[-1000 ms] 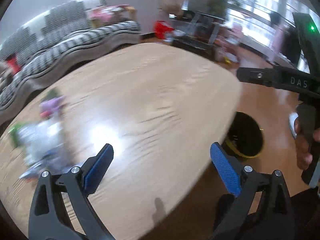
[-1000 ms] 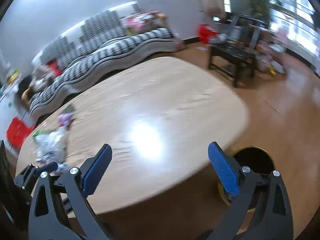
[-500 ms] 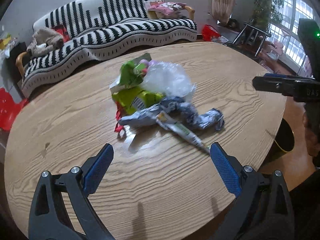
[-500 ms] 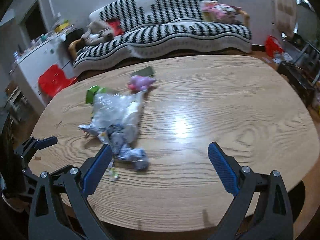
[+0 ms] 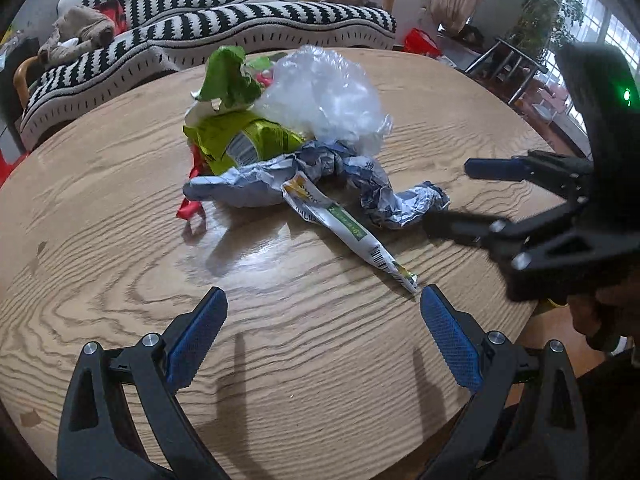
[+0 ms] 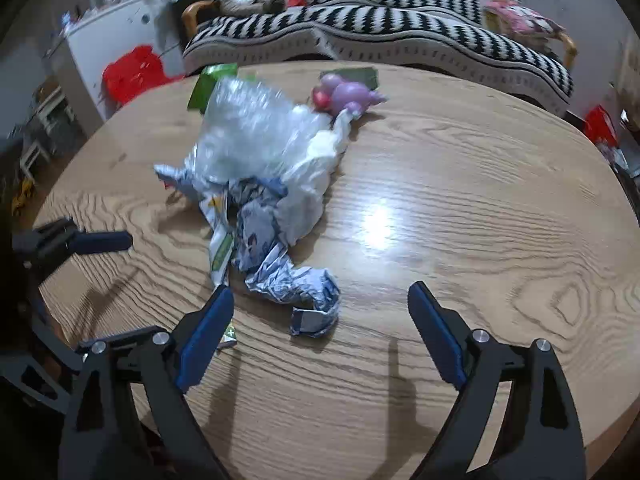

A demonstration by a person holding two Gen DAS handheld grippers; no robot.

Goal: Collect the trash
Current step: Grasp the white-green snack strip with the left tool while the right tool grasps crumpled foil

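Observation:
A heap of trash lies on the round wooden table [image 5: 120,264]: a clear plastic bag [image 5: 320,92], a green snack bag [image 5: 240,140], a crumpled blue-white wrapper [image 5: 360,184], a long white-green wrapper [image 5: 352,232] and a red scrap [image 5: 190,208]. My left gripper [image 5: 320,320] is open and empty just short of the long wrapper's tip. My right gripper [image 6: 320,320] is open and empty, its jaws standing either side of the crumpled blue-white wrapper's end [image 6: 304,288]. The right gripper also shows in the left wrist view [image 5: 460,196], beside that wrapper end.
A purple toy [image 6: 348,94] lies on the table [image 6: 480,200] beyond the heap. A striped black-and-white sofa [image 5: 240,20] stands behind the table. A red stool [image 6: 132,72] and a white cabinet [image 6: 108,32] stand at the left. The table edge is close below both grippers.
Both grippers have swung from the table's bare end and the floor bin toward the trash heap and moved in close. Both jaws stay open.

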